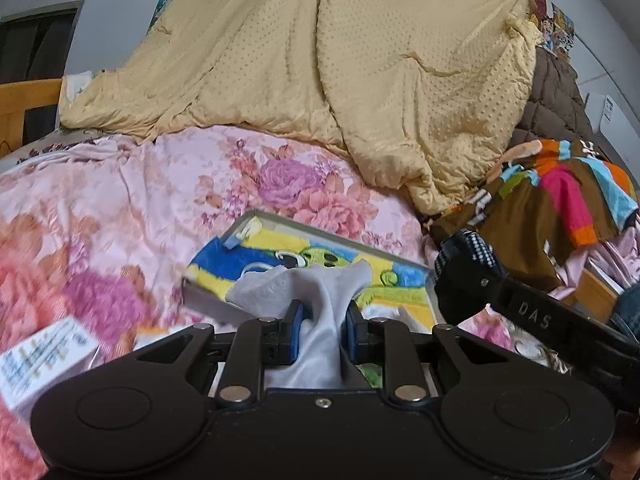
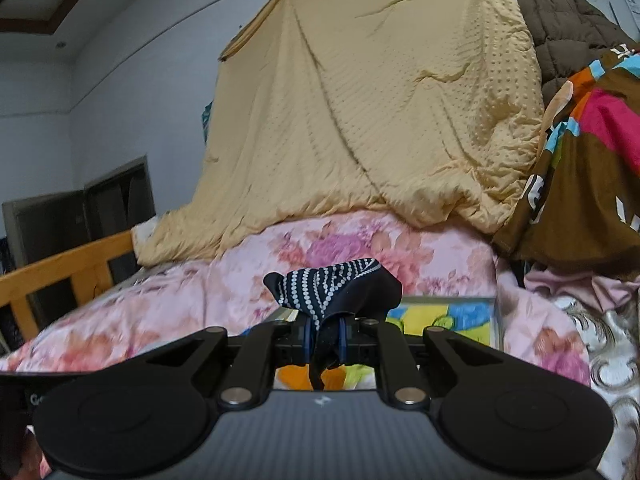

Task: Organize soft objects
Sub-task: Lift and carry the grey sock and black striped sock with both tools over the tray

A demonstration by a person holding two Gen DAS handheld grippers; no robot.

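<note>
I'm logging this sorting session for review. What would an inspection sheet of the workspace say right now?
Surface: bed under a pink floral cover.
Job's things: grey sock and navy dotted cloth, both lifted; grey tray on the bed holds a cartoon towel.
Clutter: white printed box at left; striped brown garment at right.
Grippers: left claw shut on the grey sock; right claw shut on the navy dotted cloth.
Cables: nothing seen.
Surroundings: hanging yellow quilt, brown padded jacket, wooden bed rail.
</note>
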